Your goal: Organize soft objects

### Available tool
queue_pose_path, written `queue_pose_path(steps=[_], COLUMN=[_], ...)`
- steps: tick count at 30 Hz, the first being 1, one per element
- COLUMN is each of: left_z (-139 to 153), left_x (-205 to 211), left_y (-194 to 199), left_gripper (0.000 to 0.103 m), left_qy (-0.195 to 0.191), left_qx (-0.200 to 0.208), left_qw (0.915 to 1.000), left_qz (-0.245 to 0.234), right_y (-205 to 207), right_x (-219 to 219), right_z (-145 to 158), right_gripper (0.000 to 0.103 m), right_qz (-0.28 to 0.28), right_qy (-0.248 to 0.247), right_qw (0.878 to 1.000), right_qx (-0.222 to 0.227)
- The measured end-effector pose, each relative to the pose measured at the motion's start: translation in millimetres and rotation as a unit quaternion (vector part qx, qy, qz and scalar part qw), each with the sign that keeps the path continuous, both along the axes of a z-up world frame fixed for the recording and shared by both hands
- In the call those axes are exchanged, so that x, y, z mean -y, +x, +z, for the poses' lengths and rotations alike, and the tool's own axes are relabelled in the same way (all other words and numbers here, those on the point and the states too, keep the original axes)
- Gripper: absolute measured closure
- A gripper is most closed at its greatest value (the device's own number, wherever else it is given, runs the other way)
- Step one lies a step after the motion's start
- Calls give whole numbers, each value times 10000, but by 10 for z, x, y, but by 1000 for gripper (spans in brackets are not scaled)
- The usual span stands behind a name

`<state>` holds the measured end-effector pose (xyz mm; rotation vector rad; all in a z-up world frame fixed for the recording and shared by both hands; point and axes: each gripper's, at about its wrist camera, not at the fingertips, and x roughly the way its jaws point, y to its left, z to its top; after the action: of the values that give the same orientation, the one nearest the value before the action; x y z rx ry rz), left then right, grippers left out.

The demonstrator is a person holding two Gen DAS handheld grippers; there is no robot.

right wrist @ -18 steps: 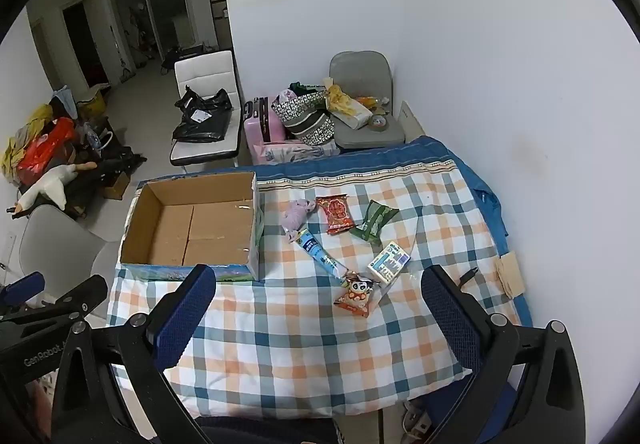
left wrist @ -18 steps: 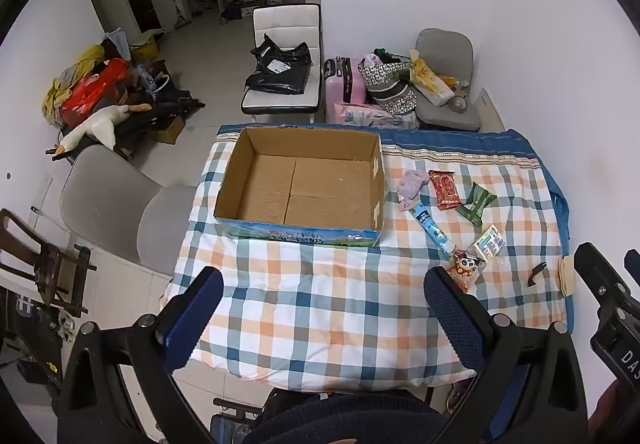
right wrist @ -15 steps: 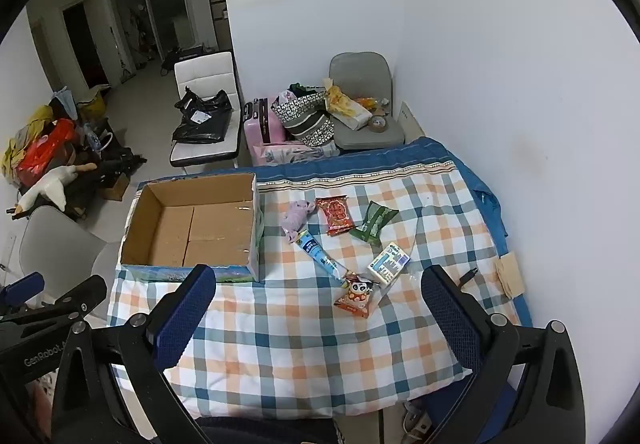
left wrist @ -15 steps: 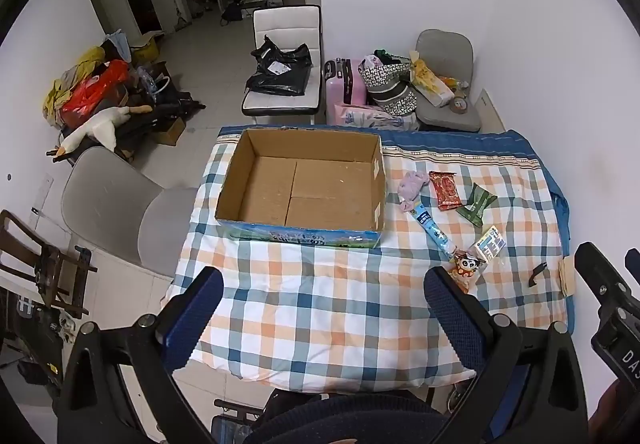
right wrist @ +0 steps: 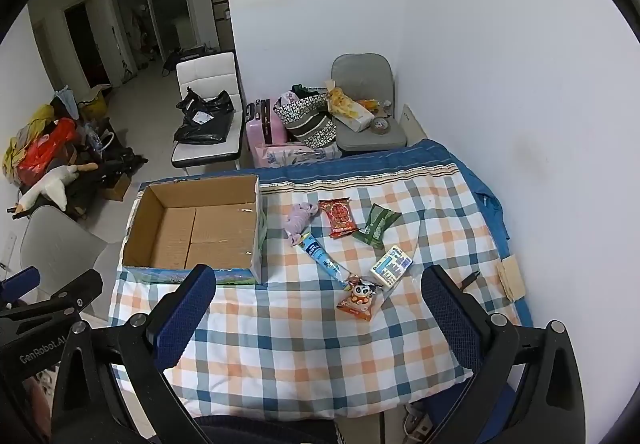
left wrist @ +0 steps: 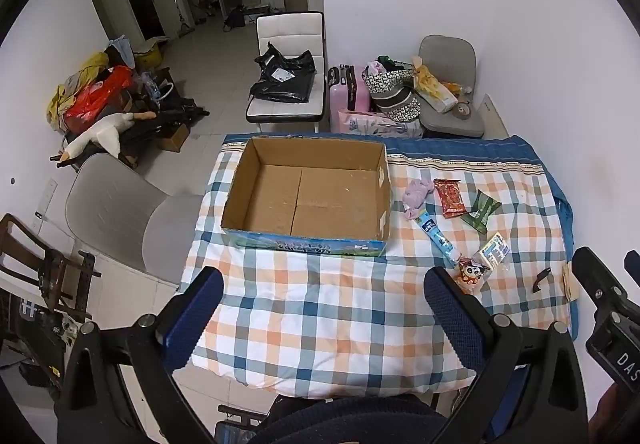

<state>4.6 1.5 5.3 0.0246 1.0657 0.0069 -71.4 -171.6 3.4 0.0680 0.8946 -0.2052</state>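
Grippers both hanging above the near edge of the checked blue-orange-white cloth table (left wrist: pixel 320 308), angled steeply down. Left gripper (left wrist: pixel 324 308) is sitting spread wide, nothing between its blue pads; right gripper (right wrist: pixel 316 308) likewise spread and holding nothing.

Open brown cardboard box (left wrist: pixel 312 195) is lying empty on the table's left half. Right of the box, all apart from both grippers: lilac soft toy (right wrist: pixel 299 222) just beside the box wall, red snack packet (right wrist: pixel 339 217), green crinkled packet (right wrist: pixel 377 228), blue-white tube (right wrist: pixel 322 259), white-blue printed pack (right wrist: pixel 391 267), orange panda sachet (right wrist: pixel 359 299) nearest the right gripper. Nothing is blocking the way to them.
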Motion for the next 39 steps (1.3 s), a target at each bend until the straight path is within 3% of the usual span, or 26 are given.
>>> queue_pose_path(steps=[39], left_z=[36], left_x=[-50], left_y=[91], left_gripper=[0], left_qy=[112], left_qx=[45], left_qw=[9999], left_qz=[-41], right_y=[-20], right_x=[30], right_z=[-61], right_gripper=[0], right_qz=[-123], right_qy=[-263], right_qw=[9995], right_qx=[-137])
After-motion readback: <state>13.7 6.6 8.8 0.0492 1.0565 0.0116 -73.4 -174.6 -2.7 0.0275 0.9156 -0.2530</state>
